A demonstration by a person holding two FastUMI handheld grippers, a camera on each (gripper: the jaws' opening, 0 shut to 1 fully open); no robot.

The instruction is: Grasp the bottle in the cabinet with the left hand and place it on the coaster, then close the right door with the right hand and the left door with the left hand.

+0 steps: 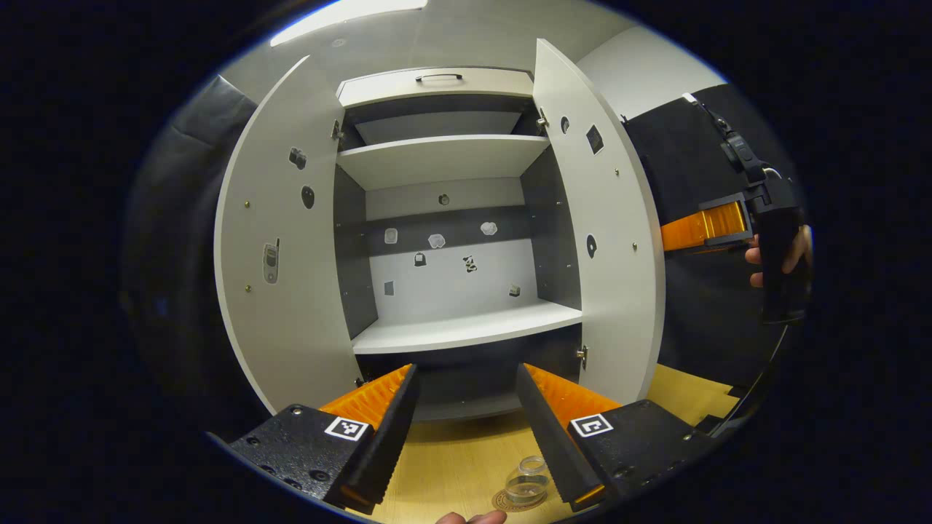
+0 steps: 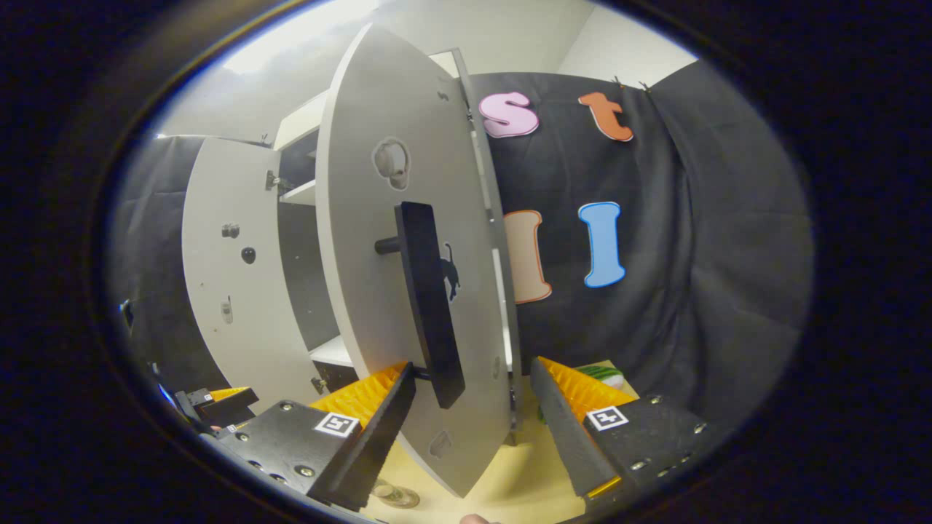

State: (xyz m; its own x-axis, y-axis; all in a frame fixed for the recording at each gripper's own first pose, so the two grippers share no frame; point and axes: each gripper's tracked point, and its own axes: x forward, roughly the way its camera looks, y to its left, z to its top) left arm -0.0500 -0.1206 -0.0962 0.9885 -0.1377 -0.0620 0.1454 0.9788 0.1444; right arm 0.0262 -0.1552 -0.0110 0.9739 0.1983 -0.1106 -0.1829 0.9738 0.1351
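We see the left door (image 1: 284,240) swung wide, the left gripper (image 1: 466,407) with fingers apart and empty facing the bare cabinet (image 1: 466,218), and the clear squat bottle (image 1: 529,480) upright on the coaster (image 1: 510,502) on the worktop (image 1: 451,466). The right door (image 2: 408,291) stands open edge-on, its tall black handle (image 2: 429,298) vertical. Our right gripper (image 2: 473,407) is nearer, fingers apart straddling its lower edge, so we judge closing it comes next.

Bottle (image 1: 527,480) on coaster (image 1: 510,502), before cabinet (image 1: 451,218)
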